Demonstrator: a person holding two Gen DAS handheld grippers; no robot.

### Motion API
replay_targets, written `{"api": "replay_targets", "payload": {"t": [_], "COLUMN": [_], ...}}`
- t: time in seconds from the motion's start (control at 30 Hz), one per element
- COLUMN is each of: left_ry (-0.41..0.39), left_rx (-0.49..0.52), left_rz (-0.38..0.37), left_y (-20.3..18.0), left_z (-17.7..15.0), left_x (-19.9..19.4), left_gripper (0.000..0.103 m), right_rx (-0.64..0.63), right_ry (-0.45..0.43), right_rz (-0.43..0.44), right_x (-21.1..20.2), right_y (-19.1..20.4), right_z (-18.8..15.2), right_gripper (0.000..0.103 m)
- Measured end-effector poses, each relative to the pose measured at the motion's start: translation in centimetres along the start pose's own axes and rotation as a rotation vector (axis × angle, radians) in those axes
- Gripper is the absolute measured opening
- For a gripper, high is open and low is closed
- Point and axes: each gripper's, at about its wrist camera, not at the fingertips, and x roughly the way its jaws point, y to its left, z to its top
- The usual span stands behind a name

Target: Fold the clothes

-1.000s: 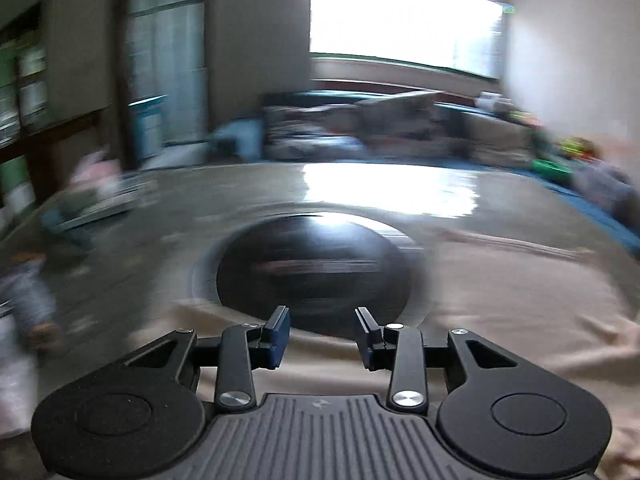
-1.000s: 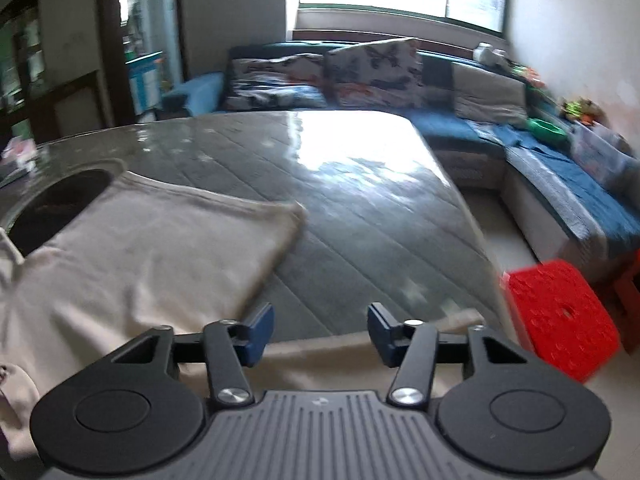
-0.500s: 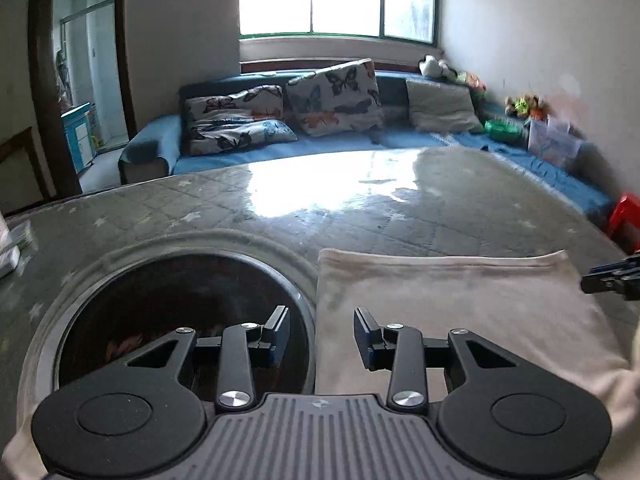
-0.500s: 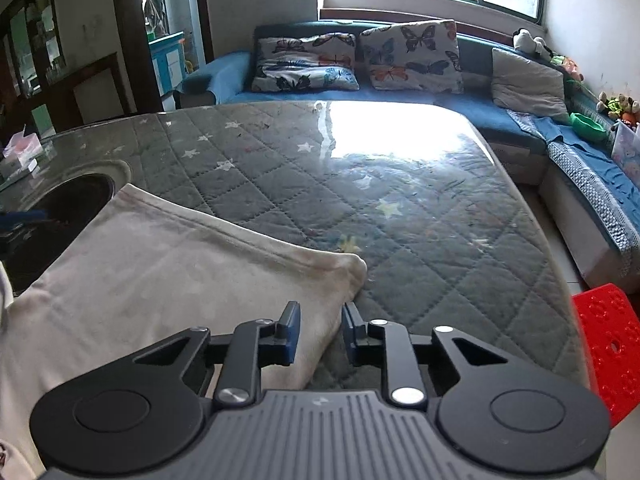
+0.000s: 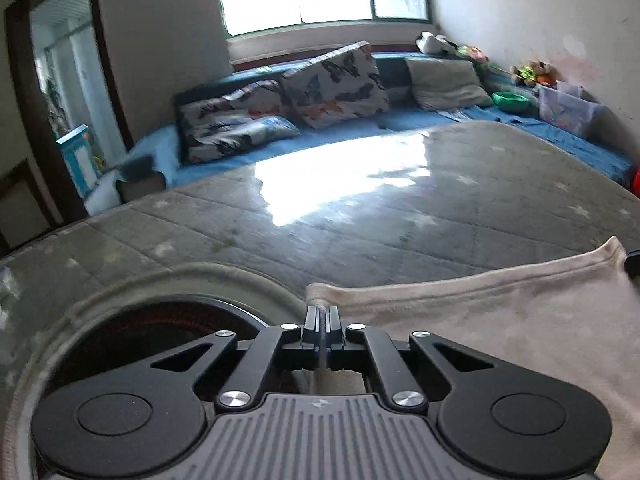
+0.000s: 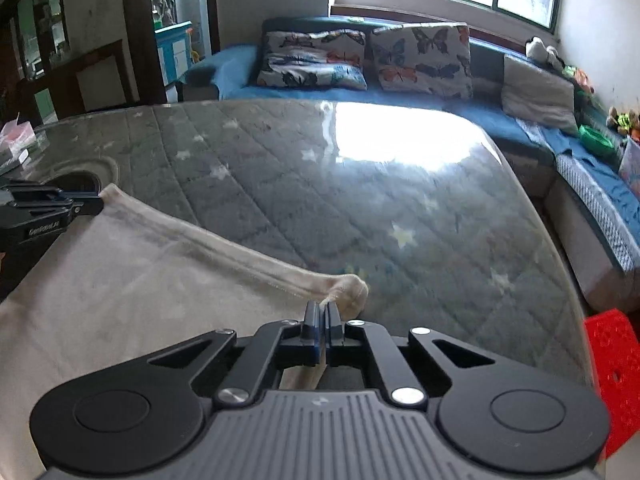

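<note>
A beige garment (image 5: 500, 320) lies on the grey quilted table (image 5: 360, 220), its far hem stretched between my two grippers. My left gripper (image 5: 321, 312) is shut on the hem's left corner, next to the round dark opening (image 5: 160, 336). In the right wrist view the garment (image 6: 120, 292) spreads to the left, and my right gripper (image 6: 322, 308) is shut on the hem's right corner. The left gripper also shows in the right wrist view (image 6: 86, 204), at the far left, pinching the other corner.
A blue sofa (image 6: 400, 92) with butterfly cushions (image 6: 312, 60) runs behind the table. A red stool (image 6: 616, 372) stands by the table's right edge. Small items (image 6: 16, 140) lie at the table's far left. Toys and a green bowl (image 5: 510, 98) sit on the sofa's right.
Both grippers have shut on the garment's far hem corners: they were open half a second ago. The hem now hangs taut between them, slightly raised.
</note>
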Motion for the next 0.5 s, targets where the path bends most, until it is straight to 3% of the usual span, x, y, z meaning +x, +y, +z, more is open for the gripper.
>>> {"api": "replay_targets", "payload": {"t": [0.3,0.4,0.5], "left_ry": [0.037,0.036,0.008], "left_rx": [-0.068,-0.086,-0.077], "left_rz": [0.078,0.081,0.069], "left_y": [3.7,4.2,4.1], "left_z": [0.7,0.6,0.4], "left_x": [1.9,1.0,-1.2], "left_gripper": [0.004,0.009,0.011], "right_rx": [-0.062,-0.118,-0.138], "right_ry": [-0.011,-0.023,-0.033], "right_rz": [0.001,-0.026,0.011], "right_x": [4.6,4.1,2.1], "right_y": [2.1,2.9,3.4], "right_z": [4.0,4.5,4.1], "right_gripper": [0.003,0.007,0.01]}}
